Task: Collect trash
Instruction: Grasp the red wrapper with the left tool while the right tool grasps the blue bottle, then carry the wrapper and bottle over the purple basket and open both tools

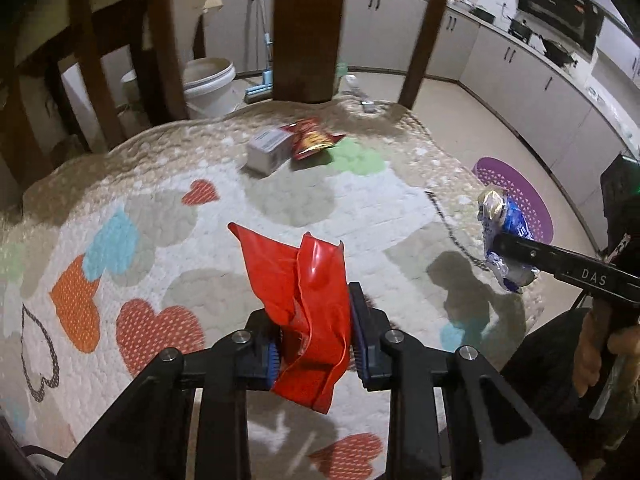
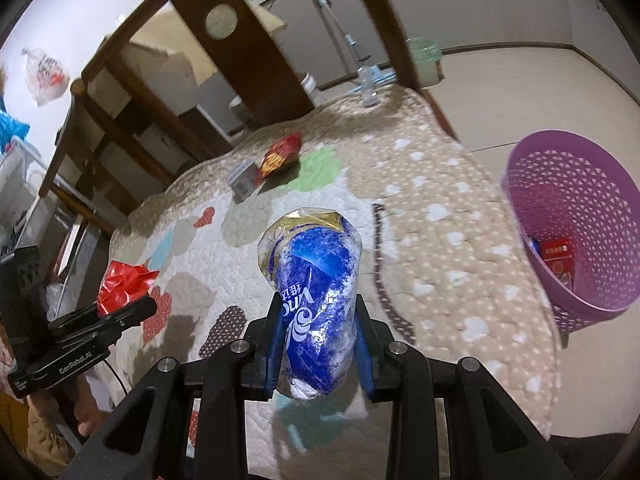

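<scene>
A kitchen with grey cabinets surrounds a table covered by a beige quilted cloth printed with coloured hearts (image 1: 160, 208). The left gripper (image 1: 316, 344) is clamped on a crumpled red plastic wrapper (image 1: 304, 292), lifted above the cloth. The right gripper (image 2: 316, 344) squeezes a blue and white plastic tissue pack (image 2: 316, 300), also clear of the cloth. Ahead of both, near the far edge, a small white cardboard box (image 1: 268, 150) lies touching a red and yellow snack packet (image 1: 314, 140). To the right of the right gripper, below the table edge, stands a purple perforated plastic basket (image 2: 532, 184); a red carton (image 2: 558, 264) already lies in it, with something blue beside it that I cannot identify. The step looks like dropping: carry each piece fully over the rim before loosening the grip, since light wrappers drift.
</scene>
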`<state>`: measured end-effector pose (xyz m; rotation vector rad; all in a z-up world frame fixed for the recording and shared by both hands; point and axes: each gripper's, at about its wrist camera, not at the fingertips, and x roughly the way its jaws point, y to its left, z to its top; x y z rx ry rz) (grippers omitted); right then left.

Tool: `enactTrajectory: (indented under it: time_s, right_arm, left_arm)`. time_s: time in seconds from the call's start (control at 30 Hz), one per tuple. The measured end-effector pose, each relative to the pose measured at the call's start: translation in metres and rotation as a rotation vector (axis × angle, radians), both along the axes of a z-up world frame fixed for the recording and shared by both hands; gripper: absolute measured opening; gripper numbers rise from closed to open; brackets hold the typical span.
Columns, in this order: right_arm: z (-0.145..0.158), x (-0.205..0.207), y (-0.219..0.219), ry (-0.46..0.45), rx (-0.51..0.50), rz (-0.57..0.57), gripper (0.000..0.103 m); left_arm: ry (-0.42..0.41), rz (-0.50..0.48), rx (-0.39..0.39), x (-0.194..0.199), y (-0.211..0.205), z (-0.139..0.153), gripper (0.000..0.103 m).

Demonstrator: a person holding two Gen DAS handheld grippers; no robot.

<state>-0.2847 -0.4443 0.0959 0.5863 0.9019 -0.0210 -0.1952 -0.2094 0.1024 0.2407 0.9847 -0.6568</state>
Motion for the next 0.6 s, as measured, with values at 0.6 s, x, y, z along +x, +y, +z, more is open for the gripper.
enactTrajectory:
  time_s: [0.6]
  right_arm:
    - [-0.010, -0.049, -0.099, -0.055, -0.046, -0.221, 0.032]
  left_arm:
    - [-0.100, -0.156, 0.169, -0.030, -0.136, 0.008, 0.028]
